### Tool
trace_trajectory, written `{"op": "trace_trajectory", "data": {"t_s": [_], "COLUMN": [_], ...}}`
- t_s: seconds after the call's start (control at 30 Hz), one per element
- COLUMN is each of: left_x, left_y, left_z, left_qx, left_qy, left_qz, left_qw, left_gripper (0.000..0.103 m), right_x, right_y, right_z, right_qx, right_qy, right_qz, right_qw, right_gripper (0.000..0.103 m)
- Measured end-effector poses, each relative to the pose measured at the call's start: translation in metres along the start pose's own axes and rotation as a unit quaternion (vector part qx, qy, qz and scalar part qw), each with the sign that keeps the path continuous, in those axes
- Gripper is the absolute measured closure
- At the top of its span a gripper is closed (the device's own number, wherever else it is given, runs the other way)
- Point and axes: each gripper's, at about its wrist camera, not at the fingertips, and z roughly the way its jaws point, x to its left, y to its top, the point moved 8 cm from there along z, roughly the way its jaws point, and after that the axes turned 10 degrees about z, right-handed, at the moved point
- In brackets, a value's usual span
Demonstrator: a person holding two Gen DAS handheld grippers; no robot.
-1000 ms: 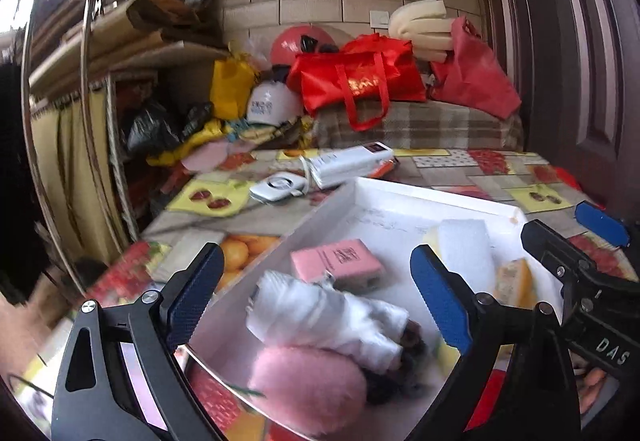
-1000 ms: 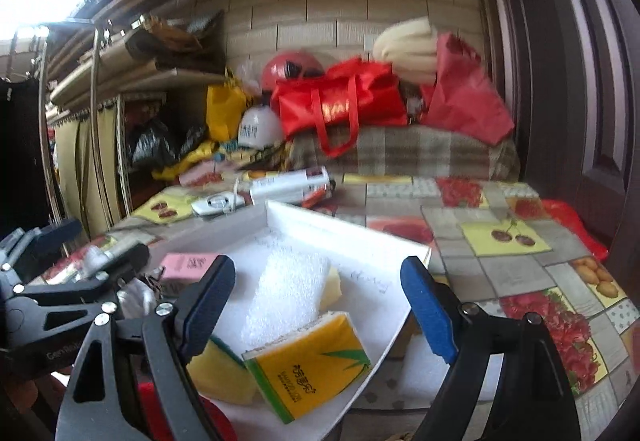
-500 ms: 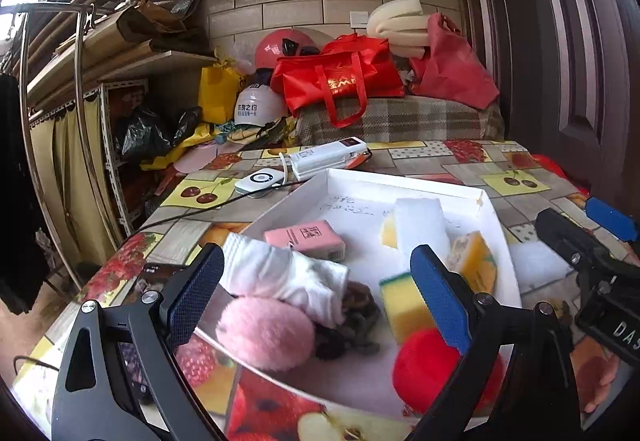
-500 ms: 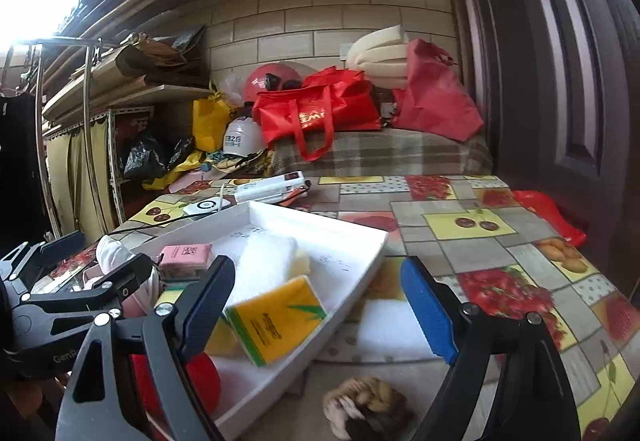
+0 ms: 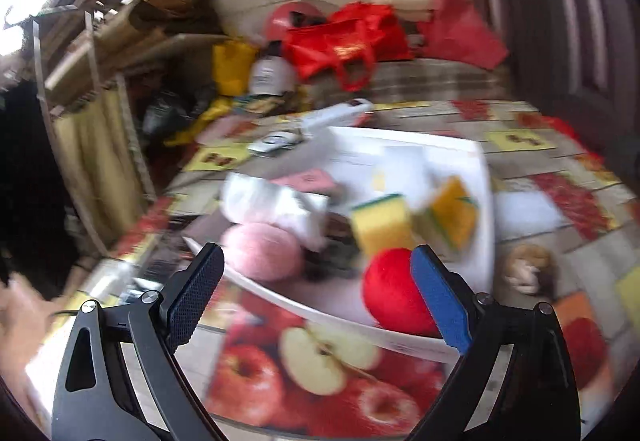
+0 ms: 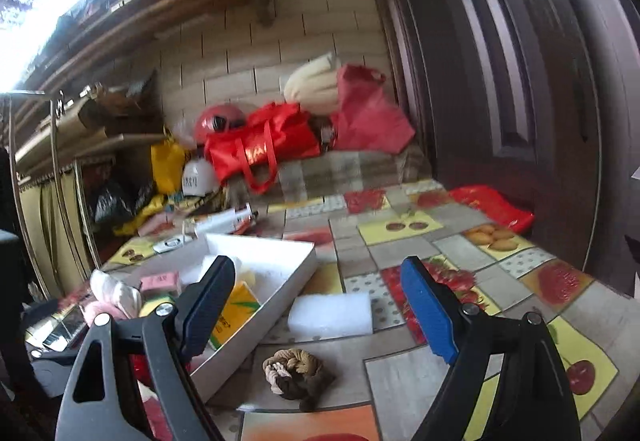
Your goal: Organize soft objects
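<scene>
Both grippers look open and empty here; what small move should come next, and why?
Probably lower the right gripper onto the brown knotted cloth. It and the white foam block lie on the table outside the white tray, and the cloth sits nearest, between the open jaws.

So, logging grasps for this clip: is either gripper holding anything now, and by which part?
Nothing is held: the left gripper and the right gripper both stand open and empty.

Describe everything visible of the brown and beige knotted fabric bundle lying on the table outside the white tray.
The brown and beige knotted fabric bundle is a small, crumpled wad of soft twisted cloth, beige coils on top, darker brown below. It lies loose on the fruit-patterned tablecloth, just outside the white tray, nearer the camera than the white foam block. No gripper touches it.
</scene>
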Motion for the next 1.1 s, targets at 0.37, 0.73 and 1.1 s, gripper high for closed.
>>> {"op": "trace_trajectory", "data": {"t_s": [0.37, 0.73, 1.1], "left_x": [-0.006, -0.007, -0.008], "left_y": [0.004, 0.003, 0.001], "left_z": [-0.014, -0.017, -0.01], "left_qx": [-0.021, -0.024, -0.011], "left_qy": [-0.013, -0.031, -0.039], "left_qz": [-0.01, -0.014, -0.016], "left_qw": [0.9996, 0.9991, 0.999], "left_gripper": [0.008, 0.008, 0.008], "right_x": [0.002, 0.009, -0.001], "right_y": [-0.012, -0.003, -0.002], "right_z": [-0.008, -0.047, -0.041], "right_qx": [0.063, -0.037, -0.025], "right_qy": [0.06, 0.019, 0.015], "right_qz": [-0.002, -0.055, -0.035], "right_qw": [0.996, 0.998, 0.999], "right_gripper": [0.018, 0.018, 0.018]}}
